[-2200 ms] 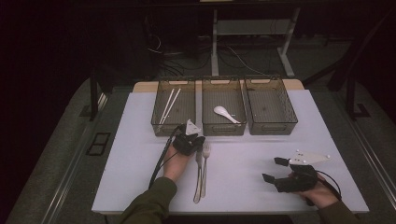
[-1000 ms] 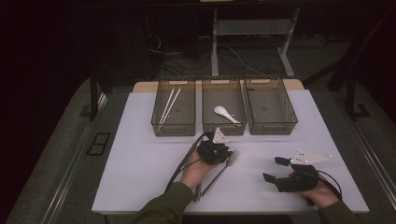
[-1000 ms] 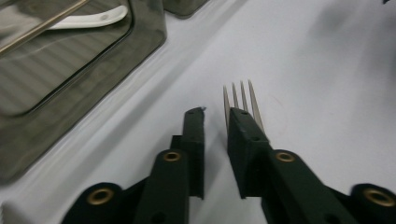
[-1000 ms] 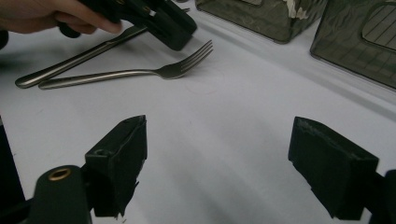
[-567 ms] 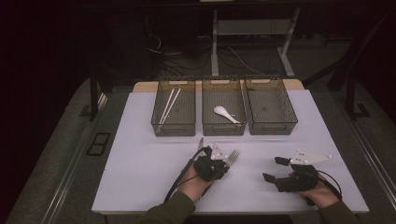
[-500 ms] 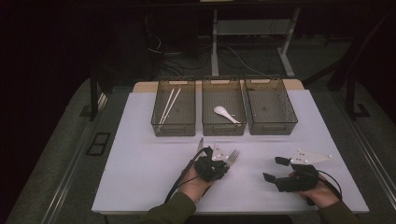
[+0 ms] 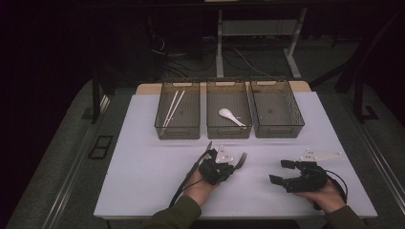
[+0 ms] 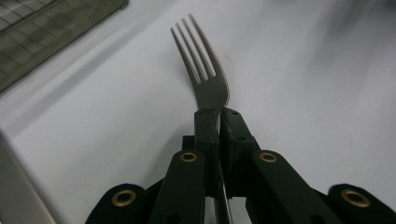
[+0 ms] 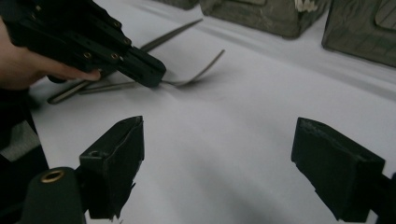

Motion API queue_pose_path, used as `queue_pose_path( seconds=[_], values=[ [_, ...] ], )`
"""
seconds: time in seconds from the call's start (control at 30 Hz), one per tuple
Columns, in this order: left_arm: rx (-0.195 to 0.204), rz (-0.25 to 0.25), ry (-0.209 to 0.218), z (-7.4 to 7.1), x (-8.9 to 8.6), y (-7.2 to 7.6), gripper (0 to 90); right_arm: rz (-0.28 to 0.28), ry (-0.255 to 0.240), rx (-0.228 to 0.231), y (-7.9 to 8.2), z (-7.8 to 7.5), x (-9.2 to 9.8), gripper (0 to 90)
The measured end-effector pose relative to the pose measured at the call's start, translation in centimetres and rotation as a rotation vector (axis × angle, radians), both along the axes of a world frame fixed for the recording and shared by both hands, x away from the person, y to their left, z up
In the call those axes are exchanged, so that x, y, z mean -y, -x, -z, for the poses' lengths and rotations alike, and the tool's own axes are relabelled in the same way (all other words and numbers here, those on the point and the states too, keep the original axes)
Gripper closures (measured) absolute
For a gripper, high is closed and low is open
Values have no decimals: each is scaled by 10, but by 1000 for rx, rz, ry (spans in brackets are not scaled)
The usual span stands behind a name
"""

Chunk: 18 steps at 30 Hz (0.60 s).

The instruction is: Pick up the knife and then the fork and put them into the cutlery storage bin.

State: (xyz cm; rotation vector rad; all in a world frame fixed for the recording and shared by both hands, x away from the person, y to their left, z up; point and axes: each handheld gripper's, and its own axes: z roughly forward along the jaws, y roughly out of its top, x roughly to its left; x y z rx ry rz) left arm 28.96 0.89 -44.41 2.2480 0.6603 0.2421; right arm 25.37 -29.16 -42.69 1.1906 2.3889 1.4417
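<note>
On the white table (image 7: pixel 143 162), in front of the middle bin (image 7: pixel 228 131), your left gripper (image 8: pixel 218 122) has just closed on the slim steel fork (image 8: pixel 205 79), tines forward; your right gripper (image 9: pixel 219 163) rests wide open nearby.

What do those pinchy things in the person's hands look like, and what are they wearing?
Each gripper is black, with two chunky jaws and small brass-coloured rings at the joints. The left gripper and the right gripper each carry a pale grey three-cornered plate on top, and a black cable trails from each. The person wears dark olive-green sleeves.
</note>
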Motion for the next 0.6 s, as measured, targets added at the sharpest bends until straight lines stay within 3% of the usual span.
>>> queue_pose_path(
  seconds=[0.1, 0.23, 0.43, 0.47, 0.6],
  values=[
    [-16, 8, 14, -2, -1, -1, 873, 9, -39, 3, 0, -4, 1, 174],
    [1, 18, 18, -4, -1, -1, 874, 14, -49, -6, -2, -4, 0, 179],
    [39, 30, 81, -17, -2, 2, 874, -11, -73, -22, -7, -5, -12, 236],
    [41, 31, 110, -19, -1, 3, 874, -15, -74, -20, -9, -6, -14, 240],
    [62, 70, 152, -28, -2, 6, 874, -34, -81, -34, -17, -6, -23, 248]
  ],
)
